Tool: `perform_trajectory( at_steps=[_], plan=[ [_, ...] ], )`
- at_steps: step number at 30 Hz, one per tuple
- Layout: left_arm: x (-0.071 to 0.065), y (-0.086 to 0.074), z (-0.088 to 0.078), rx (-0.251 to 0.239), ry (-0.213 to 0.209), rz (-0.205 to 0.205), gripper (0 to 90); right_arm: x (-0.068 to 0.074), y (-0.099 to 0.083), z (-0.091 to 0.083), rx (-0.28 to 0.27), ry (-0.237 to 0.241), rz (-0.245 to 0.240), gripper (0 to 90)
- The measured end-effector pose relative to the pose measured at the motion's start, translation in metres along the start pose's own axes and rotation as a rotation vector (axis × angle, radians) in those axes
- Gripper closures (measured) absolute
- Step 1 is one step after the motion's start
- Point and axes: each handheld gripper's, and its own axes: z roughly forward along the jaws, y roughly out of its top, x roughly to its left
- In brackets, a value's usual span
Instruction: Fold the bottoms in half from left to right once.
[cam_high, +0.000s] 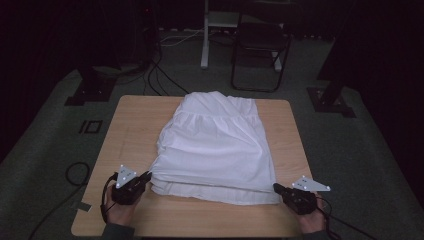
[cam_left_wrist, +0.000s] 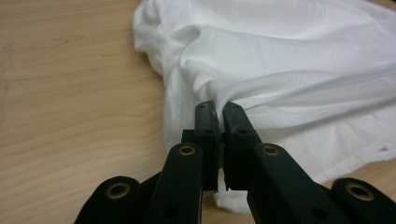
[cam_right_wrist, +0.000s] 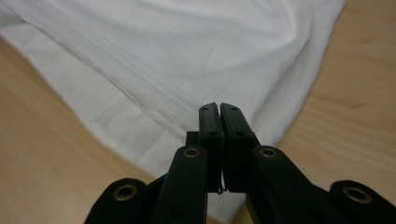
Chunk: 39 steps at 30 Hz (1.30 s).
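A white folded garment (cam_high: 215, 145) lies on the wooden table (cam_high: 135, 125), its stacked hems toward the near edge. At its near left corner my left gripper (cam_high: 147, 176) sits low over the table. In the left gripper view the left gripper (cam_left_wrist: 219, 105) has its jaws pressed together on a pinched fold of the garment (cam_left_wrist: 289, 60). My right gripper (cam_high: 276, 188) is at the near right corner. In the right gripper view the right gripper (cam_right_wrist: 219, 106) has its jaws together where the hem ridge of the garment (cam_right_wrist: 187, 46) runs in between them.
Bare table shows to the left, right and front of the garment. Beyond the table stand a dark folding chair (cam_high: 260, 45) and a white post (cam_high: 205, 35). Black stand bases (cam_high: 90, 90) (cam_high: 332, 97) and cables (cam_high: 75, 172) lie on the grey floor.
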Motion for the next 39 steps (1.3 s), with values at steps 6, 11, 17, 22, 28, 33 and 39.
perform_trajectory(
  at_steps=[6, 11, 17, 22, 28, 33, 39],
  plan=[
    [-0.007, -0.003, 0.006, 0.050, 0.002, 0.025, 71.4, 0.004, -0.017, 0.007, 0.081, 0.010, 0.014, 83.6],
    [-0.008, 0.000, 0.002, 0.007, -0.022, 0.019, 48.7, 0.001, -0.013, 0.003, 0.041, 0.028, 0.017, 51.7],
    [-0.005, 0.008, 0.001, -0.037, -0.036, -0.012, 45.1, -0.007, 0.003, -0.003, -0.055, 0.007, 0.053, 46.4],
    [0.008, 0.017, 0.014, -0.045, -0.006, -0.032, 42.9, -0.019, 0.017, 0.012, -0.070, -0.026, 0.071, 46.5],
    [0.023, 0.013, 0.059, 0.101, -0.004, -0.067, 40.0, -0.037, 0.019, 0.050, 0.017, -0.080, 0.109, 43.6],
    [0.018, 0.010, 0.075, 0.157, -0.017, -0.055, 41.6, -0.046, 0.014, 0.074, 0.077, -0.089, 0.142, 38.8],
    [0.012, 0.007, 0.079, 0.191, -0.045, -0.047, 69.3, -0.046, 0.015, 0.082, 0.104, -0.097, 0.143, 52.8]
  ],
)
